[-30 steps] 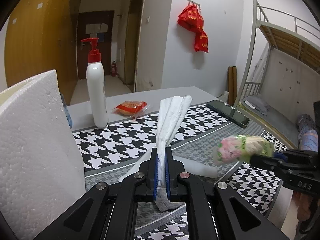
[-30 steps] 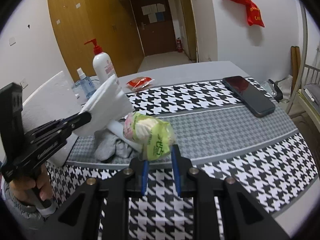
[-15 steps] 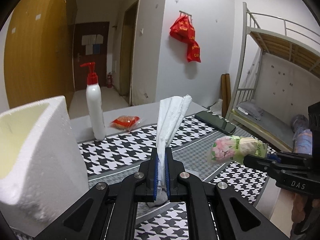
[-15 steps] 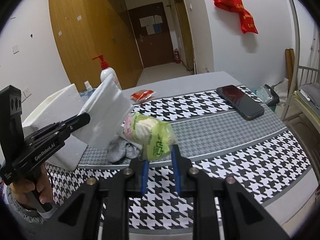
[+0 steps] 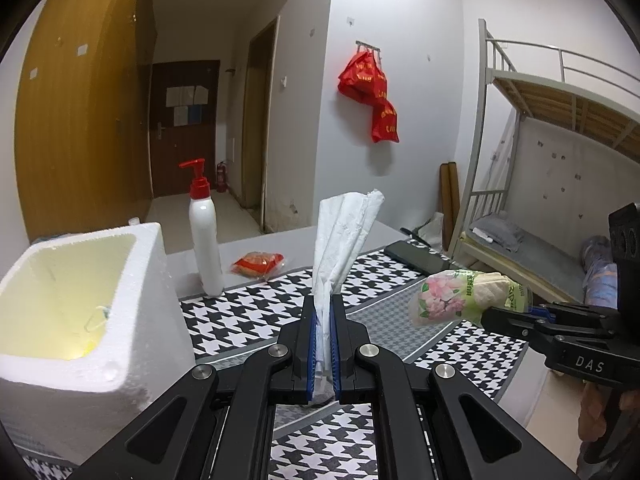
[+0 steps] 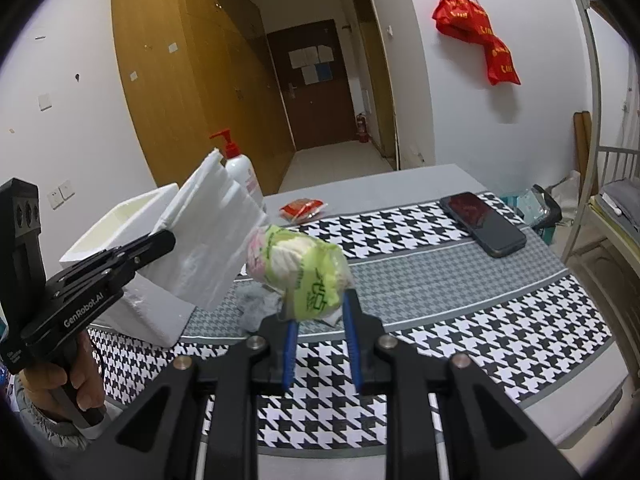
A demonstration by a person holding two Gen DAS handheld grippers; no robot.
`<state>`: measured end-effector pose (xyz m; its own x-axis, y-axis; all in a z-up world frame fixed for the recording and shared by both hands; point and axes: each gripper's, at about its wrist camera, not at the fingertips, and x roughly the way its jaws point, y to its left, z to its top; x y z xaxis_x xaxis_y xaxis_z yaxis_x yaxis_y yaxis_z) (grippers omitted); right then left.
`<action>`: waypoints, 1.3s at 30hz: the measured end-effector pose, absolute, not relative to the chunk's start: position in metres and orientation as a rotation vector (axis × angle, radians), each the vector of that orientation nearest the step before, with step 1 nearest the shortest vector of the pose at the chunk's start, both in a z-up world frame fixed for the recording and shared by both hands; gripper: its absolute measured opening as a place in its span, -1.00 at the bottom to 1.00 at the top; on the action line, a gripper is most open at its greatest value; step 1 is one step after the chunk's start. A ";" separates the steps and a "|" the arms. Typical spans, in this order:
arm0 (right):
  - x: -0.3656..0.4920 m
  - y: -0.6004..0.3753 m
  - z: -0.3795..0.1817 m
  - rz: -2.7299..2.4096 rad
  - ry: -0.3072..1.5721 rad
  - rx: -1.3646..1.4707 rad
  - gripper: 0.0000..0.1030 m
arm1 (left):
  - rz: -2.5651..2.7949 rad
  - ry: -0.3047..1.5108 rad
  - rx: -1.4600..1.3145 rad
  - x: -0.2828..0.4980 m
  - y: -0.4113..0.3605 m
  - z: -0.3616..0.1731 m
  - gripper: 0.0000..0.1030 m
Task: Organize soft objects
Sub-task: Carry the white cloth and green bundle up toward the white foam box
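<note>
we count two grippers: our left gripper (image 5: pixel 325 336) pinches one folded white paper tissue (image 5: pixel 344 236) above the one open white foam box (image 5: pixel 80 280); our right gripper (image 6: pixel 320 344) clamps one green floral plastic packet (image 6: pixel 300 268), perhaps tissues, above the houndstooth tablecloth (image 6: pixel 460 320).

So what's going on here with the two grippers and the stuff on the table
A person is tidying soft items with a handheld gripper in each hand. The left gripper is shut on a folded white tissue, held above the houndstooth table cloth. The right gripper clamps a green floral tissue pack, also in the air. A white foam box stands open at the left.
</note>
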<state>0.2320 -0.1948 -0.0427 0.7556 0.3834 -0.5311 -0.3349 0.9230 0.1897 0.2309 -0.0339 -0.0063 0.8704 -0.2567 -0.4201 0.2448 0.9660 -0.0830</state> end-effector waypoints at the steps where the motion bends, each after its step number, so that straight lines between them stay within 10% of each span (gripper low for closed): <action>1: 0.232 -0.195 -0.042 0.394 0.594 0.086 -0.51 | -0.259 0.437 -0.027 0.229 -0.032 -0.004 -0.88; 39: 0.198 -0.132 0.009 0.567 0.449 0.058 -0.51 | -0.069 0.318 -0.013 0.186 0.044 0.056 -0.88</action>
<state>0.1979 -0.1319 0.0093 0.7499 0.5309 -0.3947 -0.5062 0.8446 0.1743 0.1863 0.0440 0.0564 0.9474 -0.0702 -0.3124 0.0662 0.9975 -0.0234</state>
